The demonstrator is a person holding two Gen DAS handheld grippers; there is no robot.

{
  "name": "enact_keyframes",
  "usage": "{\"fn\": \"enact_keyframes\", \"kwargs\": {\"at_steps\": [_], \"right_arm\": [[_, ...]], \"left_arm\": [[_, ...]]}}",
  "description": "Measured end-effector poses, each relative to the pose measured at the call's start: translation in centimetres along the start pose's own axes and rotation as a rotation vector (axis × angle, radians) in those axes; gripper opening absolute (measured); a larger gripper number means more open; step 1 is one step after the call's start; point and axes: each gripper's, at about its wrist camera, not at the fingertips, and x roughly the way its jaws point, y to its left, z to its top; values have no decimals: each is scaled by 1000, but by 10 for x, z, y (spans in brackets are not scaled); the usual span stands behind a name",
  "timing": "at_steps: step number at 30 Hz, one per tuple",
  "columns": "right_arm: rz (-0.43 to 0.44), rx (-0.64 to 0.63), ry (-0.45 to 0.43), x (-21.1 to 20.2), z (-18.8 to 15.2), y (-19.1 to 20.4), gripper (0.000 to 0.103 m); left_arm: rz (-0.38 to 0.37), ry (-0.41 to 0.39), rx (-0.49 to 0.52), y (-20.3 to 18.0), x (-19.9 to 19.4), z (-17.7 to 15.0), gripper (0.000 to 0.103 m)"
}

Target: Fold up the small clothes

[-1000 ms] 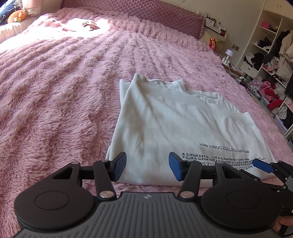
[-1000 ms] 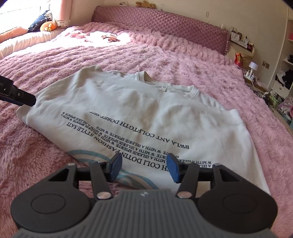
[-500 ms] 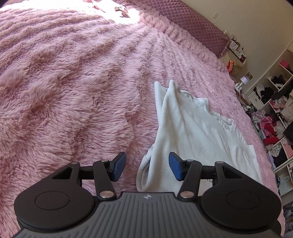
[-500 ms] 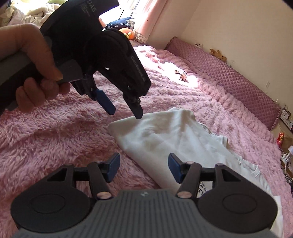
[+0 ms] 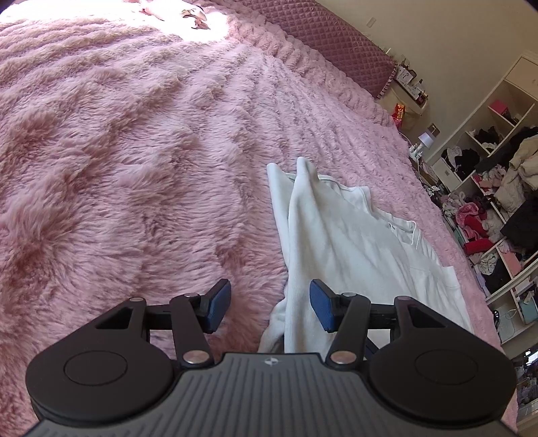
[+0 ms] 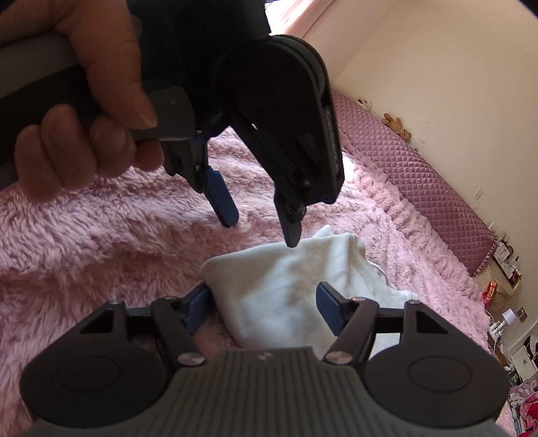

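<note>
A white T-shirt (image 5: 339, 242) lies on the fluffy pink bedspread (image 5: 134, 151), its left side raised into a ridge. My left gripper (image 5: 270, 309) is open, its jaws straddling the shirt's near left edge. In the right wrist view the shirt's corner (image 6: 279, 289) sits between the open jaws of my right gripper (image 6: 264, 309). The left gripper (image 6: 260, 218) also shows there, held in a hand, open, pointing down with one fingertip just above the cloth.
A quilted pink headboard (image 5: 322, 33) runs along the far edge of the bed. Open shelves crammed with clothes (image 5: 487, 201) stand at the right, with a nightstand holding small items (image 5: 410, 87). Small objects lie in the sunlit patch (image 5: 195, 16).
Both grippers swung from the shirt's front hem to its left side. The flat shirt now has its left side bunched up in a ridge. The left gripper now looms close in the right wrist view.
</note>
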Motion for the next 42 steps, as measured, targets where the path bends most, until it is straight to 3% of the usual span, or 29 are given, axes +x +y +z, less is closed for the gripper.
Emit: {"fn": "enact_keyframes", "kwargs": {"at_steps": [6, 9, 14, 22, 24, 25, 27, 28, 32, 42], "right_arm": [[-20, -64, -39, 9, 5, 10, 64], [-29, -78, -58, 11, 4, 12, 64], [-21, -63, -71, 13, 1, 10, 63], [-27, -76, -96, 13, -5, 5, 63], [-24, -71, -94, 14, -5, 4, 56], [-11, -70, -88, 14, -5, 4, 49], [3, -70, -80, 15, -5, 4, 37], [5, -66, -74, 13, -4, 6, 30], [23, -13, -57, 13, -3, -6, 18], [73, 143, -29, 13, 5, -39, 7]], "left_arm": [[-127, 41, -123, 14, 49, 32, 63], [-185, 32, -238, 30, 73, 43, 63], [-250, 17, -336, 44, 100, 57, 63], [-238, 39, -349, 34, 126, 79, 67], [-250, 40, -356, 33, 130, 80, 66], [-257, 38, -346, 32, 132, 80, 64], [-247, 22, -300, 28, 132, 78, 31], [-244, 28, -288, 26, 132, 77, 25], [-246, 10, -277, 25, 126, 72, 19], [-249, -10, -255, 1, 107, 82, 16]]}}
